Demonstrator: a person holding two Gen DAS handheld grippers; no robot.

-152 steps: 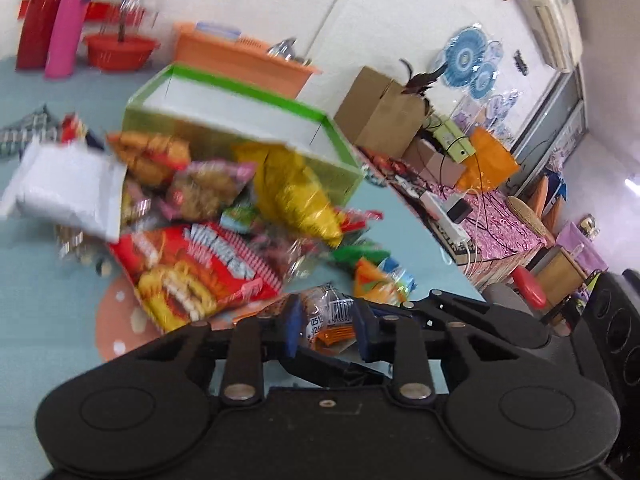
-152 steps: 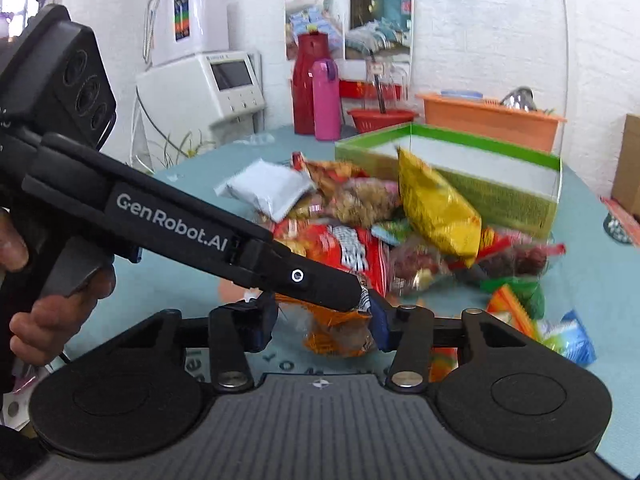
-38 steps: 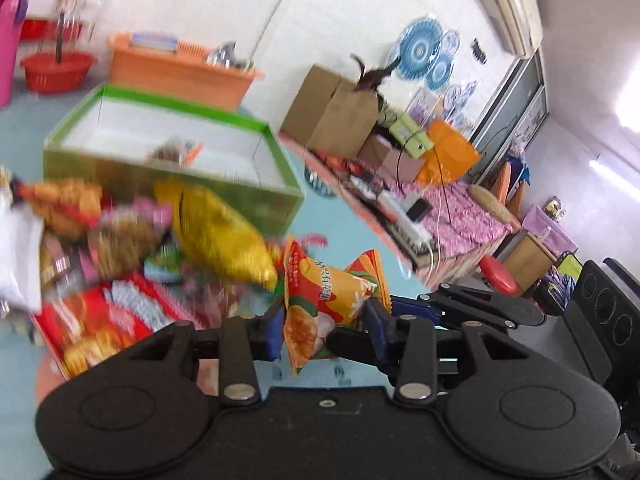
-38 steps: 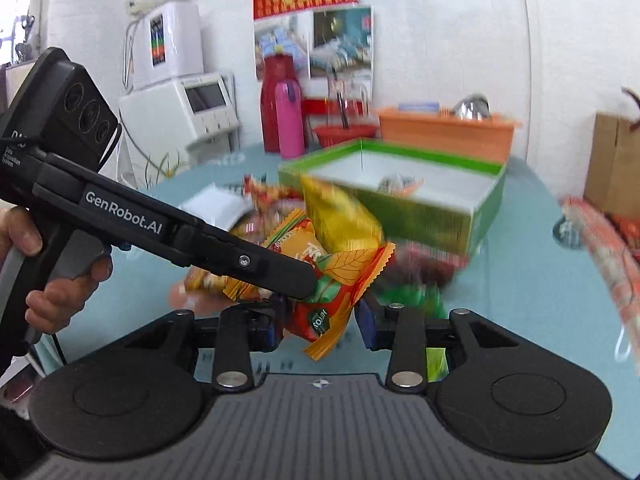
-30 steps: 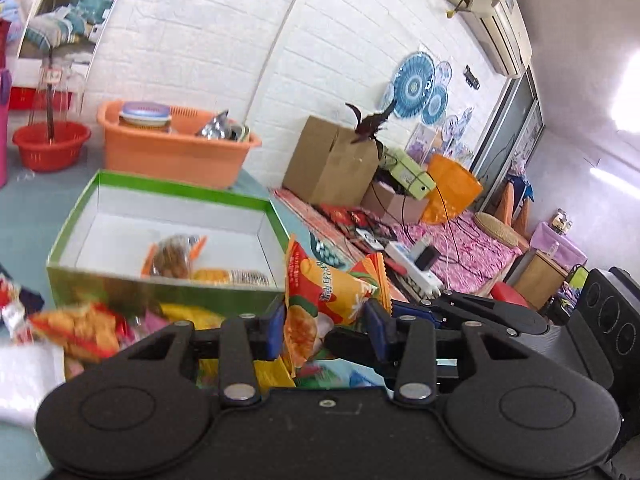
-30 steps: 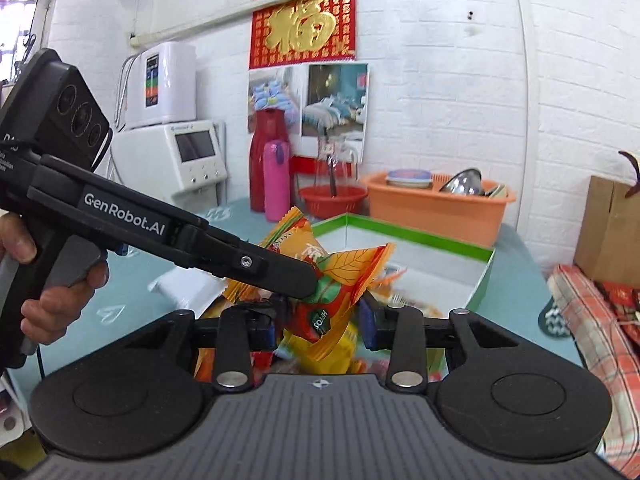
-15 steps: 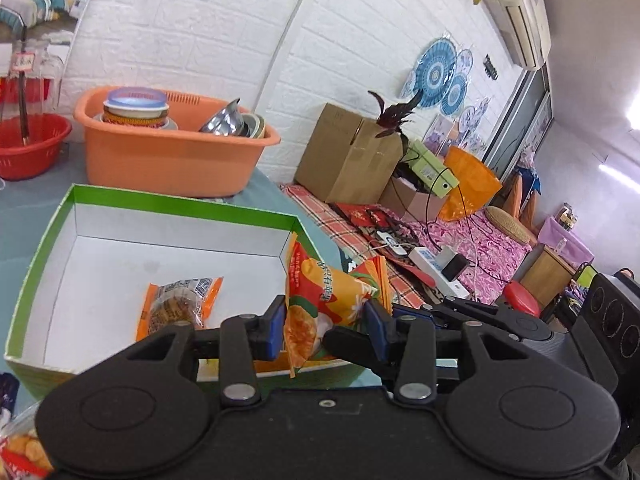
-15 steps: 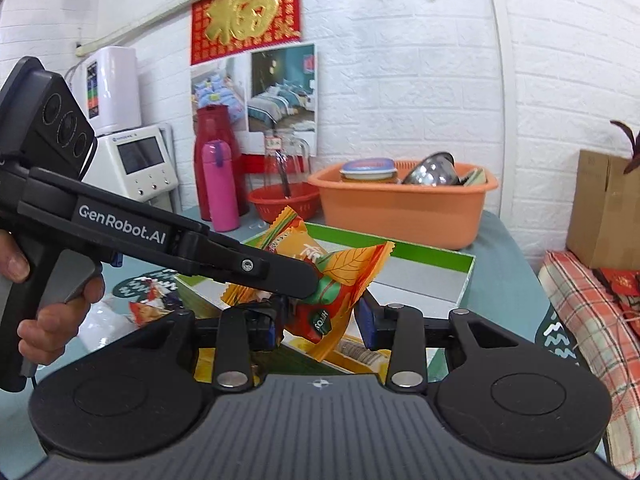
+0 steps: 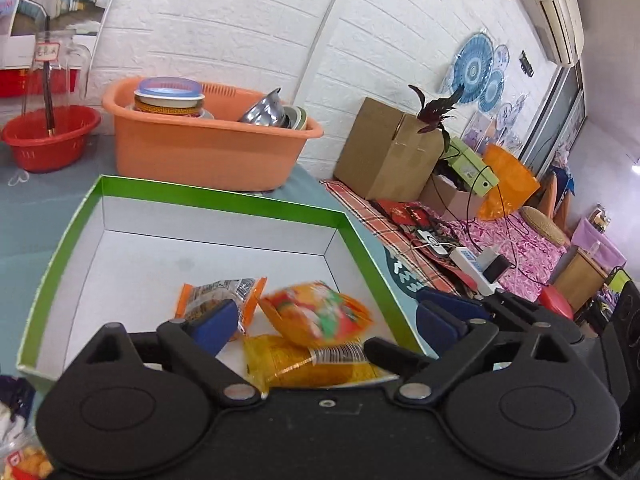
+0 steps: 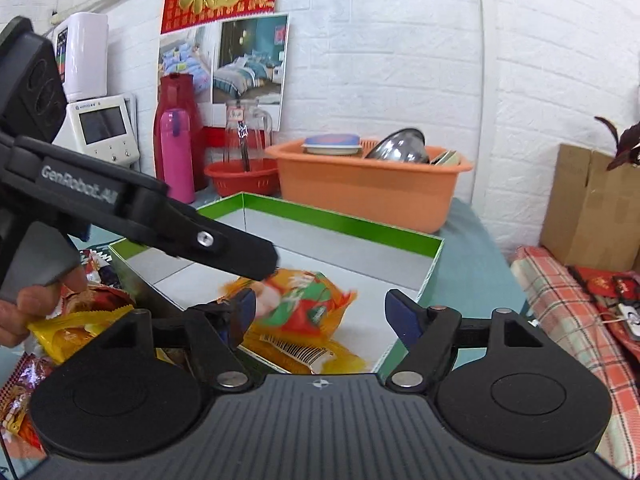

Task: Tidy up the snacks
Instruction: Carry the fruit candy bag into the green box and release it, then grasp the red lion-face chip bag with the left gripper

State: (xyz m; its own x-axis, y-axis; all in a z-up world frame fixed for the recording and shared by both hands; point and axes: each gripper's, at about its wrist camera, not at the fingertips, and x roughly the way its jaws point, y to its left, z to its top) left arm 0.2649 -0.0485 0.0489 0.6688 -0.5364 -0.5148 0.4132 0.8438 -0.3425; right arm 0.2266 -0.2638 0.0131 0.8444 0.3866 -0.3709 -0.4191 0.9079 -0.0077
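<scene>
The green-rimmed box (image 9: 216, 198) with a white floor lies right under both grippers. An orange, green and red snack bag (image 9: 318, 314), blurred, is dropping onto a yellow pack (image 9: 308, 364) inside the box, beside a clear orange pack (image 9: 218, 294). My left gripper (image 9: 326, 322) has its jaws opening wide, and the bag sits below them, touching neither pad. My right gripper (image 10: 323, 315) is opening too, with the same bag (image 10: 304, 300) loose beyond its pads. One finger of the left gripper (image 10: 240, 252) reaches over the box (image 10: 344, 222) from the left.
An orange basin of dishes (image 9: 200, 148) and a red basket (image 9: 48, 136) stand behind the box. Loose snack packs (image 10: 80, 320) lie left of the box by the person's hand (image 10: 24, 308). A pink bottle (image 10: 176, 156) stands at the back, a cardboard box (image 9: 388, 152) beyond the table's right edge.
Both grippers, shut together on the orange and green bag, carried it over the box. Both have now opened wide and the bag has dropped into the box.
</scene>
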